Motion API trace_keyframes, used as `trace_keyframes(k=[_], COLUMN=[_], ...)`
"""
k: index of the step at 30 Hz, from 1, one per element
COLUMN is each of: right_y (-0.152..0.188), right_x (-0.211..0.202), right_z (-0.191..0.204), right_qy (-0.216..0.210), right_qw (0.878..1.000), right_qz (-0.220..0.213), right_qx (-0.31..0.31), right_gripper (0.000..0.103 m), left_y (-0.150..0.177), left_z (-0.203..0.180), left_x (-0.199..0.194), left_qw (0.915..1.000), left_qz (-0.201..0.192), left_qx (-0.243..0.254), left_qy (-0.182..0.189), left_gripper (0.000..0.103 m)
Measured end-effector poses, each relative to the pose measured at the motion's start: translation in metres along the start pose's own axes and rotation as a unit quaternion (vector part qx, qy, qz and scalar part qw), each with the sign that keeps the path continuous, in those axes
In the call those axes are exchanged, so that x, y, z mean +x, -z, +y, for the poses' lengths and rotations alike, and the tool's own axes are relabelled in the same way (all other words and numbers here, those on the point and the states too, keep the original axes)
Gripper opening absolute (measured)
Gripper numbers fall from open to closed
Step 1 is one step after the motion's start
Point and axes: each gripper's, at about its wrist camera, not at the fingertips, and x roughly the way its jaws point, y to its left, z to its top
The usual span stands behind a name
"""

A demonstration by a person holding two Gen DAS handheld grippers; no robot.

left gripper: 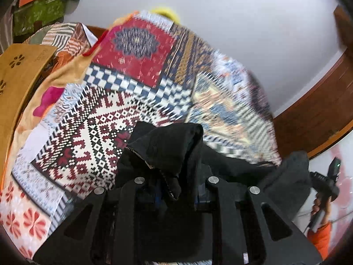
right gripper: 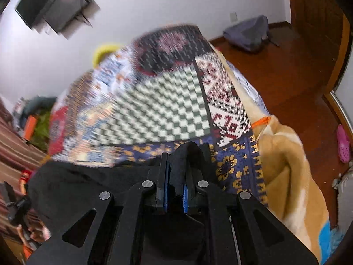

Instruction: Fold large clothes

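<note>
1. The patterned bedspread point(left gripper: 132, 92) lay spread out as the folding surface.
2. The black garment point(left gripper: 167, 145) hung bunched between both grippers above it, over the near edge; no neat fold showed, so most folding remained, I judged.
3. The left gripper point(left gripper: 176, 190) was clamped on thick fabric.
4. The right gripper point(right gripper: 175, 176) was pinched nearly closed on an edge.

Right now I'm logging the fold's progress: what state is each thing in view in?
left gripper: shut on the black garment, cloth bunched between its fingers.
right gripper: shut on the black garment.
black garment: held at two places, lifted, crumpled, not yet folded.
patterned bedspread: spread flat over the bed.
tan blanket: bunched at the bed's edge.
</note>
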Motion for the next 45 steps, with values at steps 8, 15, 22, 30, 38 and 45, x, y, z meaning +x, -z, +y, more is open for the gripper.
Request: trace_keyframes(k=[8, 15, 22, 30, 38, 45], right_y=[0.008, -0.002, 0.011, 0.050, 0.088, 0.093], right_x=[0.029, -0.023, -0.089, -0.095, -0.007, 0.027], right_z=[-0.008, 0.003, 0.054, 0.135, 0.176, 0.172], right_qy=[0.021, 0.041, 0.023, -0.018, -0.005, 0.009], right_qw=[0.999, 0.999, 0.995, 0.978, 0.965, 0.966], right_qz=[0.042, 0.028, -0.033, -0.042, 0.050, 0.061], right_qx=[-0.002, 0.001, -0.090, -0.201, -0.259, -0.249], right_gripper=[0.010, 0.030, 0.043, 0.056, 0.057, 0.061], left_y=[0.006, 0.000, -0.005, -0.004, -0.003, 0.011], left_z=[0.020, 0.002, -0.037, -0.033, -0.016, -0.036], left_x=[0.046, 0.001, -0.064, -0.079, -0.089, -0.087], left_qw=[0.9987, 0.9987, 0.9978, 0.9998, 0.9995, 0.9944], left_qz=[0.044, 0.036, -0.011, -0.011, -0.025, -0.030], left_qx=[-0.023, 0.002, 0.050, 0.011, 0.010, 0.089], left_qy=[-0.004, -0.036, -0.042, -0.012, -0.017, -0.049], left_gripper=[0.026, 0.033, 0.045, 0.056, 0.063, 0.070])
